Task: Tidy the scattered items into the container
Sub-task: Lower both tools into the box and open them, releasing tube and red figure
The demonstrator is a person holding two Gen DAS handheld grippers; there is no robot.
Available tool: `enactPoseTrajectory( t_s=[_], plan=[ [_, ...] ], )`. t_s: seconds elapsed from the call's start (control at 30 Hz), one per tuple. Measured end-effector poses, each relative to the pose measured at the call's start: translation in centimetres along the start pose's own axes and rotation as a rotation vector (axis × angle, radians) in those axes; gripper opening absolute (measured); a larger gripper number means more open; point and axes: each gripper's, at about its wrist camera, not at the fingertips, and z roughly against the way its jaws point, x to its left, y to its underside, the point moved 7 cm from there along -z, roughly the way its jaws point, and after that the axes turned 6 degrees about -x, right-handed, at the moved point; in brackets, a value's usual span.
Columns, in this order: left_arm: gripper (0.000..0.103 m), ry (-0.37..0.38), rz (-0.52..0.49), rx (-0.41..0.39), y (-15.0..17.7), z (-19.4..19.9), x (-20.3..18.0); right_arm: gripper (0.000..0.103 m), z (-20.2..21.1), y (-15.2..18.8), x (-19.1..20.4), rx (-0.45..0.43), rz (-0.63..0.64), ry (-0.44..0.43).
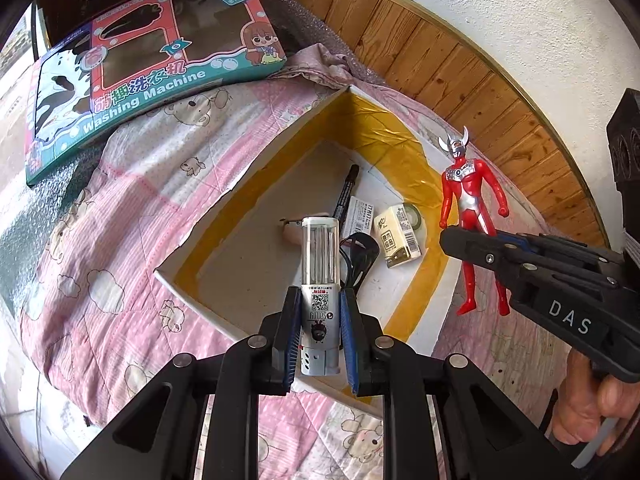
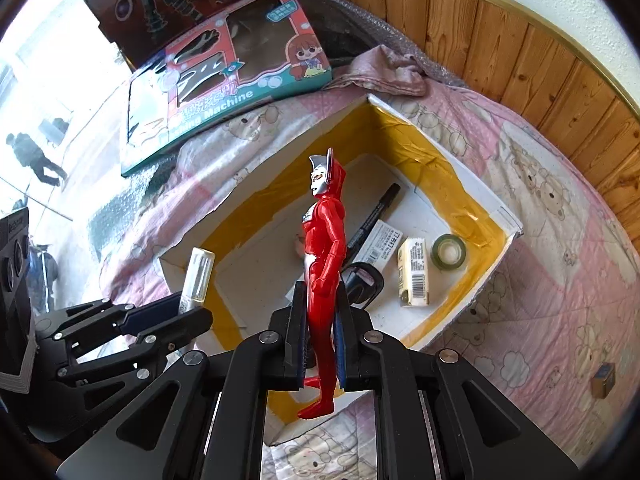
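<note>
My left gripper (image 1: 320, 332) is shut on a clear-capped white tube of pens (image 1: 320, 264), held upright over the near corner of the open white box (image 1: 224, 200) with yellow tape inside. In the right wrist view the tube (image 2: 197, 276) shows at the left. My right gripper (image 2: 320, 344) is shut on the legs of a red and silver action figure (image 2: 323, 264), upright above the box's near edge (image 2: 496, 264). From the left wrist view the figure (image 1: 466, 196) hangs at the right in the right gripper (image 1: 452, 236). Inside the box lie a black marker (image 2: 376, 216), a tissue pack (image 2: 414, 276) and a tape roll (image 2: 449, 252).
The box rests on a pink cartoon-print quilt (image 1: 100, 248). A toy "Washing Machine" carton (image 1: 132, 68) lies beyond it, beside a dark robot carton (image 2: 180, 4). A small cube (image 2: 603, 380) sits on the quilt at the right. Wood panelling (image 2: 520, 52) lines the far side.
</note>
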Motion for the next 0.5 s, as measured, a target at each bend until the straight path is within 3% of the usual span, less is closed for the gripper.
enactPoseTrajectory(
  t_s=[0.43, 0.5],
  plan=[
    [0.02, -0.014, 0.022, 0.027, -0.9, -2.2, 0.6, 0.012, -5.1, -4.2, 0.1, 0.052, -0.042, -0.06],
    [0.02, 0.012, 0.039, 0.029, -0.9, -2.6, 0.8, 0.015, -5.9, -4.8, -0.1, 0.035, -0.056, -0.081]
  ],
)
